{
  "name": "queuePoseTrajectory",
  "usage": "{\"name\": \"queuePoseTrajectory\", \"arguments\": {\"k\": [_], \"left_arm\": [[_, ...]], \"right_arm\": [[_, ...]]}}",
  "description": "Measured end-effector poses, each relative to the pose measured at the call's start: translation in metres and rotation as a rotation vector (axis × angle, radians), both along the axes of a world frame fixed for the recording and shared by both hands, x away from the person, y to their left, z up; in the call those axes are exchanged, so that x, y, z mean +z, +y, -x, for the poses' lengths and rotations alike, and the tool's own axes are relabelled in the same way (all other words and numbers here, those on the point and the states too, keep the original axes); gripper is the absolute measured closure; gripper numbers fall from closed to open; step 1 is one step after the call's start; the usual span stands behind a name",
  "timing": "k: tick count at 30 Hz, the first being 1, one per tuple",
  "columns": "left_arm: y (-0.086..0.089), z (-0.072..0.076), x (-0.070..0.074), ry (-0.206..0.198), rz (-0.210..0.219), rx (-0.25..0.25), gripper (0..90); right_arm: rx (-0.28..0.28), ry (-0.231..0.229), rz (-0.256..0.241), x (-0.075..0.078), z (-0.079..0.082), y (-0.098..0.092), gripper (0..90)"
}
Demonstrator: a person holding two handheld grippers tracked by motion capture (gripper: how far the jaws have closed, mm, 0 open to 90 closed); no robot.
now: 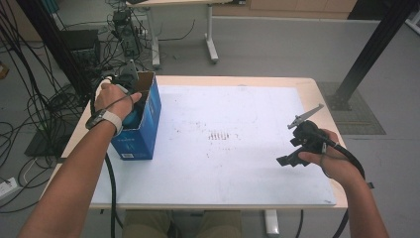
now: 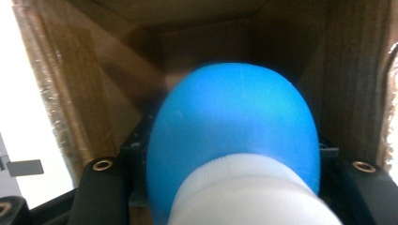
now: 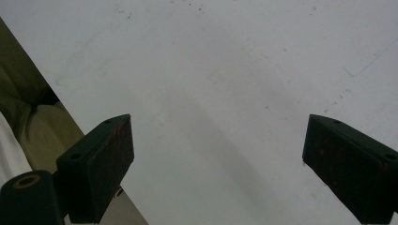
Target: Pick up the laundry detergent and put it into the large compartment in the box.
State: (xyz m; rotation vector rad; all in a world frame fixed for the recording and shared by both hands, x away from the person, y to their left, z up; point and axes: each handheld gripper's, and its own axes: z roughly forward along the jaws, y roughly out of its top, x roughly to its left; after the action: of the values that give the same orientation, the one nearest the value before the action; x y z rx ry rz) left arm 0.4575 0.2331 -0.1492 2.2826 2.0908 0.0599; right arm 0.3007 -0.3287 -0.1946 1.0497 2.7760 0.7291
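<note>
Left gripper [image 1: 130,84] lowered into the open top of the blue box [image 1: 143,130], which stands on the white sheet [image 1: 233,144] near the left end of the table [image 1: 307,85]. Jaws closed on a blue bottle [image 2: 234,126] with a white cap [image 2: 248,197], cap end toward the camera, rounded blue body pointing deeper into the box. Brown cardboard walls of the box all around the bottle in the left gripper view; whether the bottle touches the bottom of the box cannot be told. From above, a patch of blue just visible inside the box under the left hand [image 1: 115,99], a watch [image 1: 108,119] strapped on the wrist.

Right gripper [image 1: 287,159] well apart from the box, held over the right part of the sheet in the right hand [image 1: 329,158]. Jaws spread wide with nothing between them, bare white sheet beneath in the right gripper view. Cable trailing back from the right gripper along the forearm.
</note>
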Motion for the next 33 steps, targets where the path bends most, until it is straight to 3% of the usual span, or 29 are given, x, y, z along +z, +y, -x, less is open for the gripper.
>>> {"name": "queuePoseTrajectory", "arguments": {"k": [33], "left_arm": [[-0.0039, -0.0008, -0.0006, 0.007, -0.009, -0.002, 38.2]], "right_arm": [[0.000, 0.000, 0.001, 0.0008, -0.0001, 0.0010, 9.1]]}}
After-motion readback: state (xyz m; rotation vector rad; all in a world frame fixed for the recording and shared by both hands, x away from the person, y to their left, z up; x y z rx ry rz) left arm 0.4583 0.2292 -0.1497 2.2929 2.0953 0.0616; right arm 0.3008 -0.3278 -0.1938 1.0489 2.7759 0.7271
